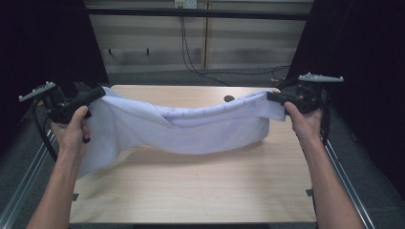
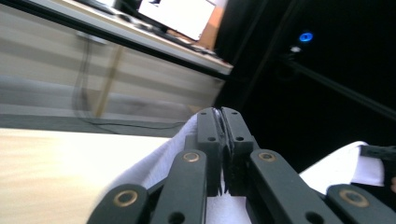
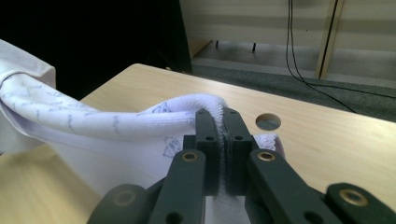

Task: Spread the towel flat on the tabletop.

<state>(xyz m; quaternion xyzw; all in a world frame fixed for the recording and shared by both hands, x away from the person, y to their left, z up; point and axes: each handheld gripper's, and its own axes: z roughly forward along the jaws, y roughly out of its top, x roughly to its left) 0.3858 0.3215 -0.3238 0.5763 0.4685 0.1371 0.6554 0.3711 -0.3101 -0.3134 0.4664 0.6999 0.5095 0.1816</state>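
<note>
- cloth (image 1: 191,129), white with faint blue print, hangs stretched in the air above the table, sagging in the middle; its lower edge looks just clear of the wood, though contact cannot be told for sure
- table (image 1: 191,191), light wood, has a small round hole (image 1: 229,98) near its far edge
- left gripper (image 1: 98,93) is clamped on the cloth's left end; in the left gripper view a thin edge of fabric sits pinched between the closed jaws
- right gripper (image 1: 271,97) is clamped on the cloth's right end; in the right gripper view the hemmed edge runs up between the closed jaws and drapes away to the left
</note>
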